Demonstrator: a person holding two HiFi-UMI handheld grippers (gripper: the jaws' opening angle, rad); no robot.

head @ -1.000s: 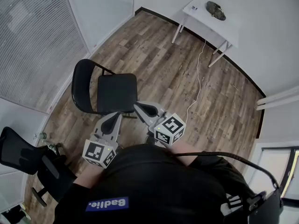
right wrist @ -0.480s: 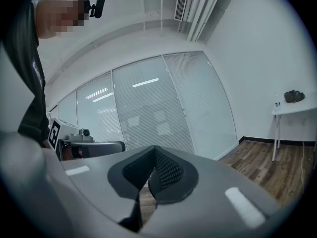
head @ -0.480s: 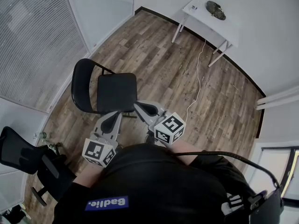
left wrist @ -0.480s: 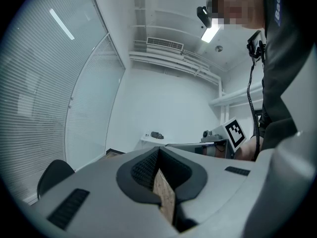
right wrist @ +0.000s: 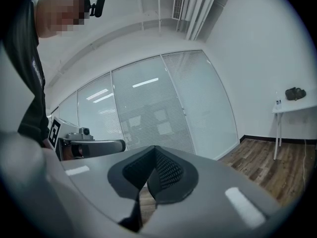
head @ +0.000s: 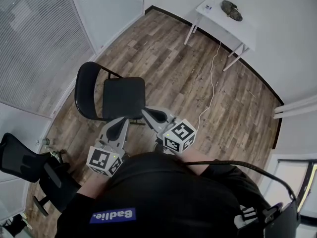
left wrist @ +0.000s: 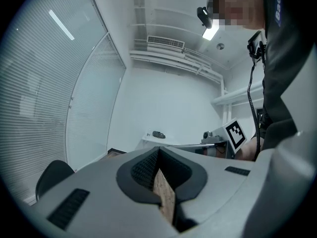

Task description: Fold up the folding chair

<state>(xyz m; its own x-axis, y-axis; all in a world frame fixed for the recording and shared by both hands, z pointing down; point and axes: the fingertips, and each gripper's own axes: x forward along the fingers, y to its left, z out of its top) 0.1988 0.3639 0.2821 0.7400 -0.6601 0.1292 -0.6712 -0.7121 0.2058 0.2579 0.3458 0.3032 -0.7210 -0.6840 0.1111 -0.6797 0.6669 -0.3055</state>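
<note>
left tool (head: 121,125): jaws closed flat on each other with nothing between them. In its own view (left wrist: 159,168) we see only a sliver of floor under the pads. We hold it low in front of us, roughly level, aimed toward the chair.
right tool (head: 151,116): jaws also pressed together and empty (right wrist: 154,168). It sits just beside the left tool, and the two tips angle toward each other.
tool-to-chair relation: in the head view both tips lie near the front edge of the seat. We cannot tell whether either one touches it. Neither grips any part of it.
folding chair (head: 116,97): stands on the wood floor (head: 168,58) directly ahead of the tools, fully unfolded, with the seat flat and the backrest up. The curved backrest also shows at the lower left of the left gripper view (left wrist: 53,175).
progress: we judge that no part of the fold is done. The seat is not raised and the frame is not collapsed.
remaining: by our reading, everything. A tool has to open and take hold of the seat or backrest, the seat has to swing up against the back, and the legs have to come together.
office chair (head: 29,167): on our left, apart from the folding chair.
cable (head: 213,81): a white line across the floor toward the far wall, beside the folding chair's spot, not under it.
white surface (head: 225,24): by the far wall, carrying a dark object (head: 231,10), well apart from the work.
</note>
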